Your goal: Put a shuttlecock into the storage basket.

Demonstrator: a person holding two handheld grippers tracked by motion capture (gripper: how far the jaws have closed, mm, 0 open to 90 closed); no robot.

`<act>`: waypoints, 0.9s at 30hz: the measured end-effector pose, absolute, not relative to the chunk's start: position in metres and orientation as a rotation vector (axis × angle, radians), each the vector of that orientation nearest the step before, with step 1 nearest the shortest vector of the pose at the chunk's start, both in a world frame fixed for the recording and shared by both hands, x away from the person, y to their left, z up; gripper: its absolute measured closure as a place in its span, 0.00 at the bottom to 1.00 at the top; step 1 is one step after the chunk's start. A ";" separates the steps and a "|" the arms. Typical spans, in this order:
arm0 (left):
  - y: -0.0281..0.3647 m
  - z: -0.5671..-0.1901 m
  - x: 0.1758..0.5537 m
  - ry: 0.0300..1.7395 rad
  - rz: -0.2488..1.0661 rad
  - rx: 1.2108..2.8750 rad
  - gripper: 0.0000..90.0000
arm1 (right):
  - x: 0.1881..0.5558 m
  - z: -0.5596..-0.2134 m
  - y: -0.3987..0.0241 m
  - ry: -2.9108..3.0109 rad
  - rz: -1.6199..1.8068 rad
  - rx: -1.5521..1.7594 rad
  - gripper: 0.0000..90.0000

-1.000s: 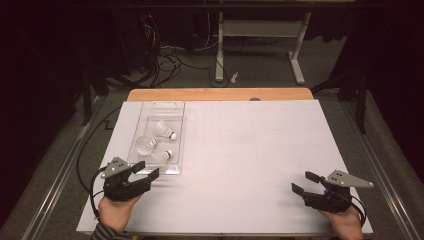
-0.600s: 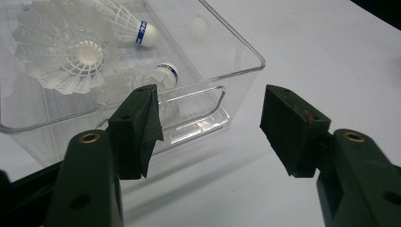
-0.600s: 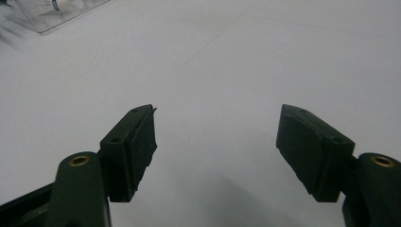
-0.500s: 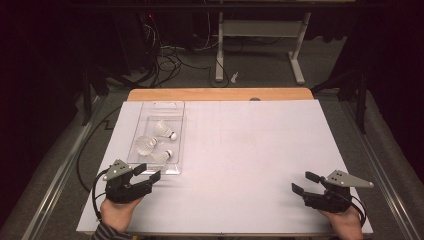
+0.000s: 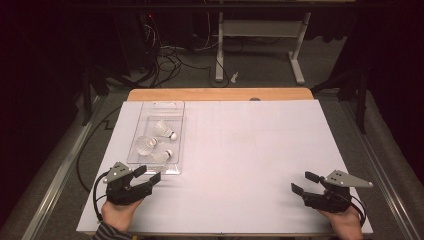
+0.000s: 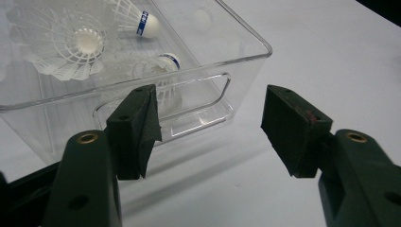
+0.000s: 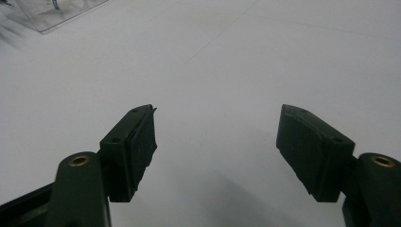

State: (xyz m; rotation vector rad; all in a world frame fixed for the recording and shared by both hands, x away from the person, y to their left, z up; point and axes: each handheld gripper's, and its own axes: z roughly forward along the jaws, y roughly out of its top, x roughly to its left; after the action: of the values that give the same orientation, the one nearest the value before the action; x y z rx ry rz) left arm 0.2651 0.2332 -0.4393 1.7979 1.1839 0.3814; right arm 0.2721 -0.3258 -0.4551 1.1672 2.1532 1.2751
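Shuttlecocks point(image 5: 152, 142), 3 pcs: inside clear bin point(image 5: 172, 107), tabletop point(image 5: 250, 145) approx 10 o'clock. Left tool point(image 5: 148, 174): jaws wide, nothing gripped, just short of bin's near end. Right tool point(image 5: 302, 182): 4 o'clock, jaws wide, nothing gripped, well apart from bin.

I count three shuttlecocks in all: one point(image 5: 165, 131) at the bin's 12 o'clock, one point(image 5: 146, 144) toward its 9 o'clock, one point(image 5: 161, 157) near its 6 o'clock. They lie in one clear plastic bin point(image 5: 172, 107) (a single compartment, as far as I can tell). One white table point(image 5: 250, 150) bears it. Two grippers: left gripper point(image 5: 148, 174) at 7 o'clock, right gripper point(image 5: 303, 182) at 5 o'clock.
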 end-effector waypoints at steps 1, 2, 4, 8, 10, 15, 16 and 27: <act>0.233 -0.439 0.265 1.182 0.381 1.802 0.42 | 0.272 -0.455 -0.326 2.152 1.276 1.168 0.33; 0.233 -0.440 0.265 1.180 0.382 1.802 0.42 | 0.272 -0.455 -0.326 2.152 1.276 1.168 0.33; 0.232 -0.441 0.265 1.179 0.381 1.805 0.42 | 0.272 -0.455 -0.326 2.154 1.276 1.165 0.33; 0.232 -0.444 0.266 1.185 0.381 1.812 0.42 | 0.272 -0.455 -0.326 2.153 1.276 1.168 0.33; 0.232 -0.445 0.266 1.186 0.382 1.808 0.42 | 0.272 -0.455 -0.326 2.154 1.275 1.167 0.33; 0.232 -0.446 0.267 1.187 0.375 1.803 0.42 | 0.272 -0.455 -0.326 2.154 1.276 1.166 0.33; 0.233 -0.447 0.267 1.187 0.375 1.803 0.42 | 0.272 -0.455 -0.326 2.154 1.276 1.166 0.33; 0.235 -0.451 0.267 1.188 0.349 1.776 0.41 | 0.272 -0.455 -0.326 2.152 1.278 1.165 0.33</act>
State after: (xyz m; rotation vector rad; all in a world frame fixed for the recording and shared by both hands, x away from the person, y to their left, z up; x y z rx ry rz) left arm 0.2669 0.2354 -0.4509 1.7760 1.1875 0.3490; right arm 0.2717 -0.3261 -0.4548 1.1651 2.1519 1.2776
